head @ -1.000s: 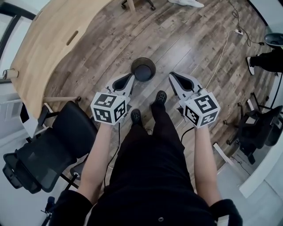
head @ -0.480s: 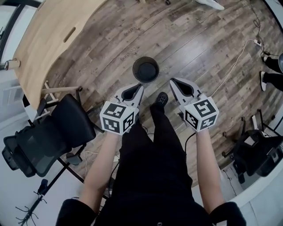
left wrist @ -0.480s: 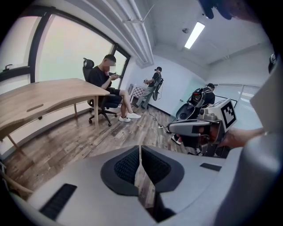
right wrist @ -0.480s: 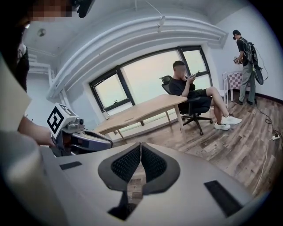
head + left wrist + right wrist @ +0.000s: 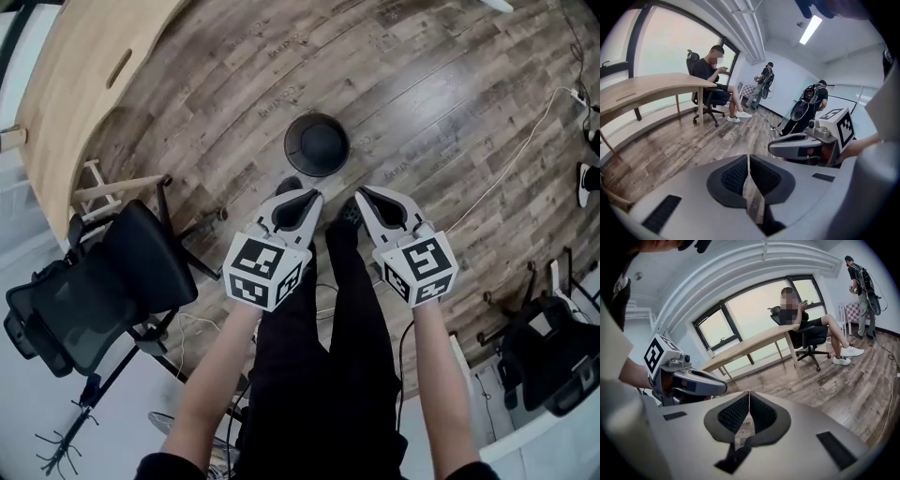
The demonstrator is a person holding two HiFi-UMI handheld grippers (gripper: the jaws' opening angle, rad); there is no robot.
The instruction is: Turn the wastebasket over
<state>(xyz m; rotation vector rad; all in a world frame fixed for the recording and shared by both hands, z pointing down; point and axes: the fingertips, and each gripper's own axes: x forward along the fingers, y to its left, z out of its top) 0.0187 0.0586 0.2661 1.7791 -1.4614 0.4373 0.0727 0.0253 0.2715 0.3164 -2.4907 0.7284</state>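
Lowered since a moment ago, left tool [image 5: 300, 200] and right tool [image 5: 368, 196] near the wastebasket [image 5: 317, 143], jaws together, empty, untouched.

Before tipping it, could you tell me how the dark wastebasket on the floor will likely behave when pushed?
The wastebasket looks small, so probably light and tippable. Being round, it may roll once on its side. The smooth wooden floor might let it slide.

Left claw [image 5: 748, 158] together, apparently empty.
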